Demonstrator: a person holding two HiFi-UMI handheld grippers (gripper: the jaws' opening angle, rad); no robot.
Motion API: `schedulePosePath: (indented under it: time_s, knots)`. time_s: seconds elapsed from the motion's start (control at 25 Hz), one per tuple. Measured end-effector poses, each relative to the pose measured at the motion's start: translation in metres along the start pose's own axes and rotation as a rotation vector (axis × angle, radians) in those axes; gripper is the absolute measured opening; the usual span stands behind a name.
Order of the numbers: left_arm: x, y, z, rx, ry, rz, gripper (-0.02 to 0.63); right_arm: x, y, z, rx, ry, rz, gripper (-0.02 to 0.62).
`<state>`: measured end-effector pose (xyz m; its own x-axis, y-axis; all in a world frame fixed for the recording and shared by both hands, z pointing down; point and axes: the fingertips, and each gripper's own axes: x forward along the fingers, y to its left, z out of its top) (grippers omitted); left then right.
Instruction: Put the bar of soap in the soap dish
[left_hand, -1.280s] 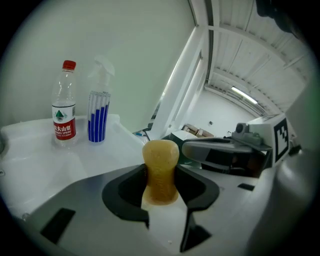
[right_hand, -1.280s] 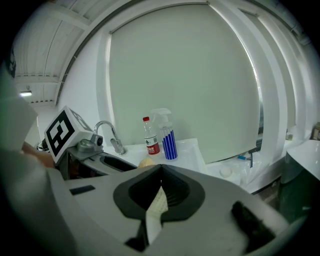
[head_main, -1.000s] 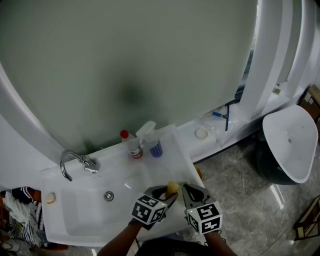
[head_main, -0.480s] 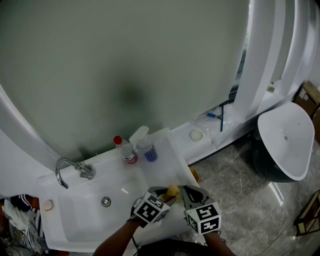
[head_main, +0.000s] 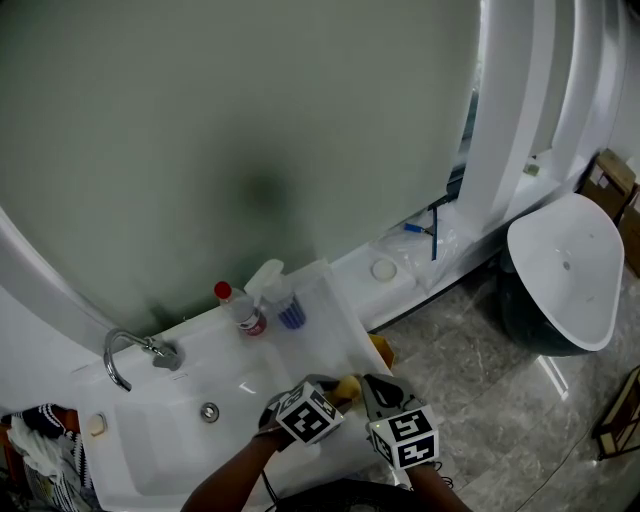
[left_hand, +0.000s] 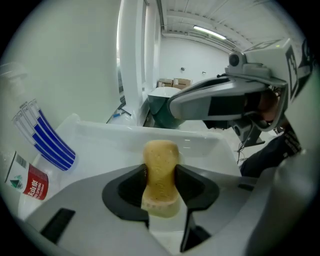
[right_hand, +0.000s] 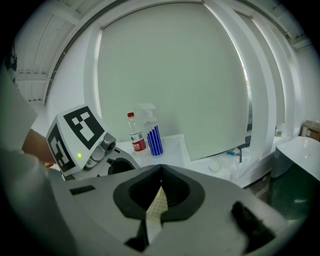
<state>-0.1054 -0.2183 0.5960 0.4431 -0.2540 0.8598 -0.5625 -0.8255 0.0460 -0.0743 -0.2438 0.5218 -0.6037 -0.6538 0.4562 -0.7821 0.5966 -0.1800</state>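
Observation:
A yellow bar of soap (head_main: 348, 386) stands upright between the jaws of my left gripper (head_main: 343, 392), which is shut on it over the front right corner of the white sink (head_main: 322, 290). In the left gripper view the soap (left_hand: 160, 172) fills the gap between the pads of the left gripper (left_hand: 160, 186). My right gripper (head_main: 373, 388) sits close beside it on the right, shut with nothing held; it shows as the right gripper (right_hand: 159, 196) in its own view. A small pale round item (head_main: 95, 424) rests on the sink's far left corner; I cannot tell whether it is the dish.
A chrome faucet (head_main: 130, 352) stands at the sink's back left. A red-capped bottle (head_main: 238, 308) and a spray bottle (head_main: 280, 300) stand at the back right. A white basin on a dark pedestal (head_main: 565, 270) stands on the floor at right. Clothes (head_main: 30, 440) lie at far left.
The head view has swung, so the sink and bottles sit further left and lower in the picture. Both grippers stay together at the sink's front, the left still shut on the soap.

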Motion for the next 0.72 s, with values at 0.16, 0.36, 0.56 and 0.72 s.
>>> schedulePosePath:
  time_s: [0.16,0.36,0.56,0.72]
  knots:
    - [0.006,0.0,-0.001,0.043,0.05,-0.013,0.183,-0.001,-0.006,-0.001,0.013,-0.002,-0.011,0.011]
    - [0.011,0.001,-0.003,0.101,0.112,-0.022,0.184,-0.003,-0.013,-0.002,0.02,-0.003,-0.026,0.011]
    - [0.018,0.0,-0.004,0.138,0.156,-0.034,0.184,-0.006,-0.02,-0.006,0.031,0.004,-0.035,0.011]
    - [0.019,-0.003,0.001,0.173,0.189,-0.049,0.184,-0.009,-0.025,-0.007,0.037,0.003,-0.045,0.011]
